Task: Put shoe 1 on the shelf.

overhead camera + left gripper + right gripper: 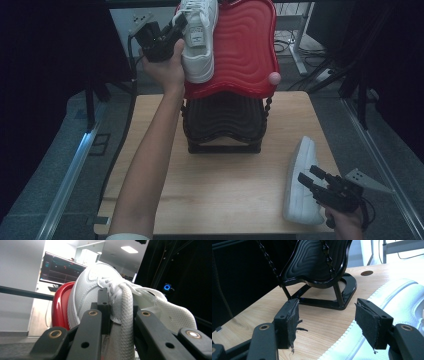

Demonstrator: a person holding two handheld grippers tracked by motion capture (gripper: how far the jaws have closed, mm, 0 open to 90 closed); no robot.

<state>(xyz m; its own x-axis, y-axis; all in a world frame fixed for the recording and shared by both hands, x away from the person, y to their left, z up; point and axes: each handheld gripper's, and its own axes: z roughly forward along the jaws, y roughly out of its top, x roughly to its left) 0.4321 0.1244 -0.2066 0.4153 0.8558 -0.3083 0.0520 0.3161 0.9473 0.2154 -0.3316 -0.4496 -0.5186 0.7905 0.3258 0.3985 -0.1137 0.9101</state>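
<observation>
High view: second shoe [301, 182] at table edge [330, 150].

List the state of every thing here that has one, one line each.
Left tongs: shut on the raised shoe's collar and laces.
Raised shoe: held over the red tray, not released.
Right tongs: open, next to the second shoe, gripping nothing.
Second shoe: lying on its side on the table.
Black shelf: empty.

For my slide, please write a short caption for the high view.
Left gripper holds a white sneaker on the red shelf; right gripper open beside the second sneaker.
</observation>
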